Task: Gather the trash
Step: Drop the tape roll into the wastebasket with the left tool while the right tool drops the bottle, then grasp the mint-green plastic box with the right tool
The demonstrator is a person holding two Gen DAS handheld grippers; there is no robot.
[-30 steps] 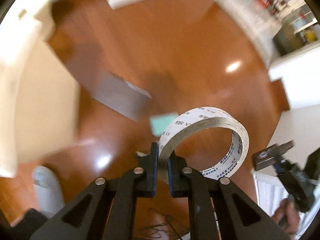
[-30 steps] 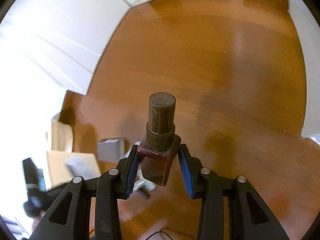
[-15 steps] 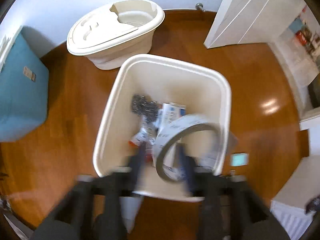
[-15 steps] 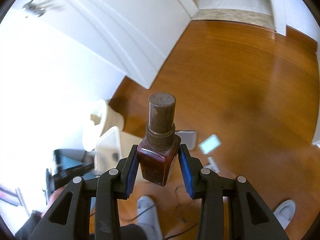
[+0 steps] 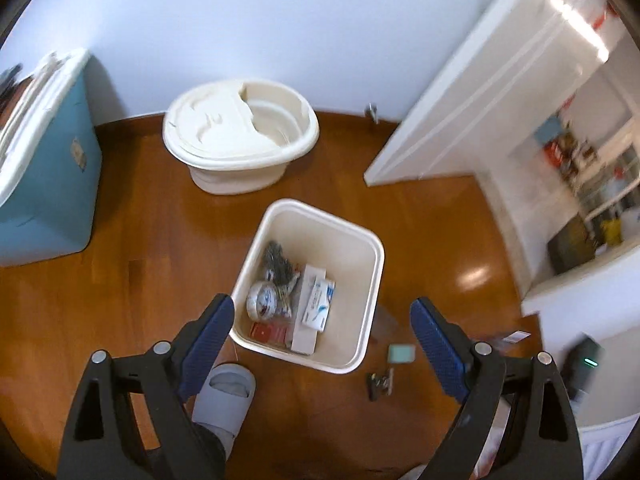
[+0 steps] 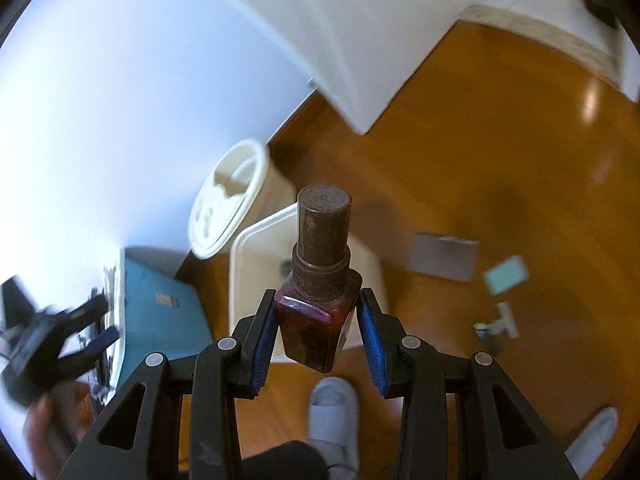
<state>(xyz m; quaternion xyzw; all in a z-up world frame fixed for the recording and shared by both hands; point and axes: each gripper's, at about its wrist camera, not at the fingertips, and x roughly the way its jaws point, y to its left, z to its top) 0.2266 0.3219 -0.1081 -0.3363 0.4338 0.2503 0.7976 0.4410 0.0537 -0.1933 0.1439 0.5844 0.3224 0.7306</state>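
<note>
My left gripper (image 5: pixel 322 330) is open and empty, high above a white square trash bin (image 5: pixel 374 248) on the wood floor. The tape roll (image 5: pixel 262 300) lies inside the bin among a white box (image 5: pixel 316 300) and other trash. My right gripper (image 6: pixel 318 316) is shut on a dark red bottle (image 6: pixel 320 280) with a brown cap, held above the floor near the same bin (image 6: pixel 248 248). The left gripper also shows blurred at the left of the right wrist view (image 6: pixel 60 328).
A round white lidded bin (image 5: pixel 240 136) stands by the wall and a blue box (image 5: pixel 48 184) at the left. A teal card (image 5: pixel 401 354), small dark clips (image 5: pixel 380 380) and a grey flat box (image 6: pixel 444 256) lie on the floor. My slippered foot (image 5: pixel 228 396) is near the bin.
My left gripper swung over the bin, opened and let go of the tape roll, which now lies in the bin. My right gripper carried the bottle toward the bin.
</note>
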